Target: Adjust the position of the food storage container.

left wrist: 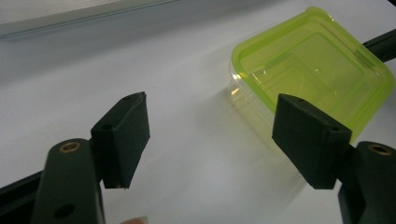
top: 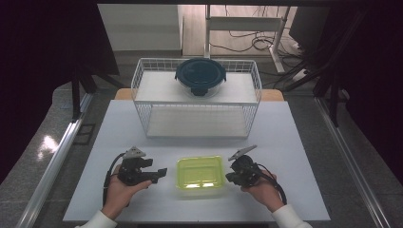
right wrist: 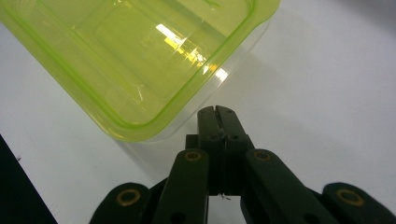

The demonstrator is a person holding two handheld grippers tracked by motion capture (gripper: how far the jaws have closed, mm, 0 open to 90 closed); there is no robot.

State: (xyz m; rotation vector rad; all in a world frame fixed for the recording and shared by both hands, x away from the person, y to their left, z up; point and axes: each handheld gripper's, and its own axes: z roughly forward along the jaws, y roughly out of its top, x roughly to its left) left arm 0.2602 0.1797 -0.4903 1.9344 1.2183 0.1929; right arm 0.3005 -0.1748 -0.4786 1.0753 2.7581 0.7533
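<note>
A clear rectangular box with a yellow-green lid (top: 200, 172) lies on the white table near the front edge, between my two grippers. My left gripper (top: 160, 173) is just left of it, open, with nothing between its pads (left wrist: 125, 133); the box (left wrist: 312, 70) lies ahead and to the right of them. My right gripper (top: 230, 176) sits against the box's right side, shut with its jaws pressed together on nothing. In the right gripper view its tips (right wrist: 217, 112) are just short of the box's lid rim (right wrist: 140, 70).
A white wire rack (top: 196, 97) with two shelves stands at the back of the table. A round container with a dark blue lid (top: 200, 76) rests on its top shelf. The white table (top: 290, 142) has bare surface on both sides.
</note>
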